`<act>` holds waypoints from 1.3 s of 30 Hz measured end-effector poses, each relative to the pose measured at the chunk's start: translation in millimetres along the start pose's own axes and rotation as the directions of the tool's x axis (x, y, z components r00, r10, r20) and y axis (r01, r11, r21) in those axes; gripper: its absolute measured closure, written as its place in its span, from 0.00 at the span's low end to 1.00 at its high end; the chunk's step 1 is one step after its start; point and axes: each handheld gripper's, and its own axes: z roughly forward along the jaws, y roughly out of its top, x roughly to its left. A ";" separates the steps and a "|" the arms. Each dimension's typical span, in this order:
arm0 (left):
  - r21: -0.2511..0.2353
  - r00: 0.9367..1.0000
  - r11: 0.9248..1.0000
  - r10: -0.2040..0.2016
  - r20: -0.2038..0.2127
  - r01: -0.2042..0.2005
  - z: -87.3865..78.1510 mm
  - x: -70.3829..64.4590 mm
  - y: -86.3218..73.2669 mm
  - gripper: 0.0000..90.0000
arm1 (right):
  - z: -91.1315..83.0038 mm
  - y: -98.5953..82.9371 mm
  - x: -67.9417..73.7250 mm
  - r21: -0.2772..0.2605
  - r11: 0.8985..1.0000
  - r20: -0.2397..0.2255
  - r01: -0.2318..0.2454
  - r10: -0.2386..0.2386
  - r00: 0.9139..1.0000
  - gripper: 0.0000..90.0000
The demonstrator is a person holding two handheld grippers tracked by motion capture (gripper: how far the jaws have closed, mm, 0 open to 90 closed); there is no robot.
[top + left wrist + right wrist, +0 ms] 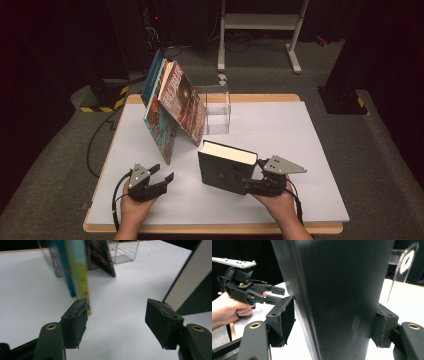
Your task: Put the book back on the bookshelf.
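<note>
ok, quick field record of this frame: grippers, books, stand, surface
left gripper: open, holding nothing, above the mat
right gripper: jaws either side of the black book; contact unclear
black book: upright on the mat, pages facing up
leaning books: several, tilted against the clear stand
surface: white mat on a wooden table

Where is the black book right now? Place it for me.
In the high view the black book stands upright at the table's front centre, between the jaws of the right claw, just in front of the leaning colourful books.
</note>
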 end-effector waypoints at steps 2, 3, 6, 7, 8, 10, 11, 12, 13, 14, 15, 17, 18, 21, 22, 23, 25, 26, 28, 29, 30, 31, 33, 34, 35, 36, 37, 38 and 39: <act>-0.006 1.000 1.000 -0.024 -0.010 0.024 -2.4 5.9 -0.2 0.38 | 1.4 6.9 -1.6 0.010 1.000 -0.031 0.018 -0.018 0.999 0.36; -0.009 0.999 0.999 -0.036 -0.014 0.036 -3.7 8.4 -0.3 0.38 | 3.8 10.9 -2.7 0.032 0.999 -0.057 0.034 -0.032 0.998 0.38; -0.013 0.999 0.999 -0.050 -0.020 0.050 -7.1 14.1 -0.5 0.38 | 9.2 15.3 -6.6 0.074 0.995 -0.111 0.066 -0.058 0.992 0.42; -0.017 0.998 0.998 -0.060 -0.018 0.059 -7.9 15.6 -0.6 0.38 | 9.6 16.1 -7.4 0.079 0.994 -0.124 0.070 -0.060 0.991 0.44; -0.017 0.998 0.998 -0.061 -0.017 0.061 -8.8 17.1 -0.7 0.38 | 9.6 17.0 -8.5 0.084 0.993 -0.138 0.081 -0.069 0.988 0.46; -0.021 0.997 0.997 -0.070 -0.017 0.070 -9.8 19.0 -0.8 0.38 | 9.3 18.1 -9.1 0.094 0.991 -0.170 0.094 -0.077 0.982 0.52; -0.022 0.997 0.997 -0.071 -0.017 0.071 -10.1 20.1 -0.8 0.38 | 8.9 18.4 -8.5 0.100 0.990 -0.184 0.101 -0.081 0.980 0.56; -0.021 0.997 0.997 -0.072 -0.018 0.072 -10.1 20.4 -0.8 0.38 | 8.6 18.1 -6.1 0.099 0.988 -0.184 0.122 -0.102 0.978 0.57; -0.020 0.997 0.997 -0.072 -0.019 0.071 -9.9 20.8 -1.1 0.38 | 8.5 18.1 -4.5 0.098 0.987 -0.178 0.130 -0.111 0.978 0.58; -0.019 0.997 0.997 -0.074 -0.019 0.073 -9.6 21.1 -1.4 0.38 | 8.3 18.0 -3.4 0.098 0.986 -0.176 0.134 -0.115 0.978 0.58; -0.018 0.997 0.997 -0.075 -0.019 0.075 -9.4 21.4 -1.7 0.38 | 7.9 17.8 -2.2 0.098 0.986 -0.170 0.138 -0.120 0.978 0.59; -0.016 0.997 0.997 -0.074 -0.022 0.073 -9.1 21.6 -1.9 0.38 | 7.7 17.8 0.6 0.098 0.986 -0.143 0.133 -0.118 0.983 0.60; -0.015 0.997 0.997 -0.077 -0.021 0.077 -9.2 21.8 -1.9 0.38 | 7.8 17.9 1.9 0.097 0.987 -0.135 0.129 -0.116 0.984 0.60; -0.016 0.996 0.996 -0.084 -0.018 0.083 -9.7 23.0 -2.4 0.38 | 8.8 20.2 6.7 0.108 0.989 -0.100 0.102 -0.091 0.991 0.60; -0.018 0.996 0.996 -0.088 -0.016 0.088 -10.1 23.6 -2.7 0.38 | 9.3 21.7 6.5 0.110 0.991 -0.087 0.078 -0.069 0.994 0.60; -0.019 0.996 0.996 -0.092 -0.015 0.092 -10.4 23.9 -2.8 0.38 | 9.9 23.5 4.3 0.105 0.994 -0.068 0.042 -0.035 0.997 0.60; -0.021 0.996 0.996 -0.092 -0.014 0.091 -11.2 25.2 -3.0 0.38 | 11.0 27.0 0.2 0.097 0.995 -0.025 0.009 -0.007 1.000 0.60; -0.022 0.996 0.995 -0.094 -0.013 0.093 -11.2 25.6 -3.3 0.38 | 11.6 28.7 -0.5 0.097 0.995 -0.003 0.010 -0.010 1.000 0.60; -0.024 0.995 0.995 -0.095 -0.010 0.094 -10.9 26.9 -3.6 0.38 | 14.3 34.7 -3.6 0.099 0.995 0.054 0.009 -0.014 0.998 0.60; -0.024 0.995 0.995 -0.095 -0.010 0.094 -10.6 27.3 -3.6 0.38 | 15.8 37.6 -5.5 0.096 0.995 0.074 0.005 -0.013 0.997 0.60; -0.024 0.995 0.995 -0.095 -0.009 0.095 -10.4 27.6 -3.7 0.38 | 17.4 40.3 -7.2 0.090 0.996 0.091 -0.008 0.000 0.996 0.60; -0.024 0.995 0.995 -0.095 -0.008 0.095 -10.3 28.0 -3.8 0.38 | 19.1 42.5 -8.7 0.085 0.996 0.103 -0.013 0.004 0.995 0.60; -0.028 0.995 0.995 -0.101 -0.007 0.101 -10.2 29.0 -3.9 0.38 | 26.1 48.2 -9.0 0.074 0.997 0.155 -0.009 -0.003 0.988 0.60; -0.032 0.994 0.994 -0.105 -0.004 0.105 -10.4 30.0 -4.0 0.38 | 30.9 51.3 -8.1 0.075 0.997 0.185 0.008 -0.022 0.983 0.60; -0.034 0.994 0.994 -0.107 -0.003 0.107 -10.6 30.3 -4.0 0.38 | 37.9 54.9 -7.6 0.077 0.997 0.220 0.021 -0.038 0.975 0.60; -0.036 0.994 0.994 -0.108 -0.001 0.107 -11.0 30.8 -3.9 0.38 | 42.0 56.9 -7.9 0.077 0.997 0.234 0.024 -0.041 0.971 0.60; -0.038 0.994 0.993 -0.111 0.001 0.111 -11.2 31.0 -4.0 0.38 | 47.7 59.6 -9.3 0.069 0.997 0.250 0.021 -0.038 0.967 0.60; -0.039 0.994 0.993 -0.112 0.002 0.112 -11.3 31.1 -4.1 0.38 | 53.2 62.2 -10.6 0.062 0.998 0.264 0.014 -0.029 0.964 0.60; -0.038 0.994 0.993 -0.108 0.004 0.108 -11.3 31.2 -4.2 0.38 | 58.8 64.9 -11.8 0.057 0.998 0.276 0.011 -0.027 0.961 0.60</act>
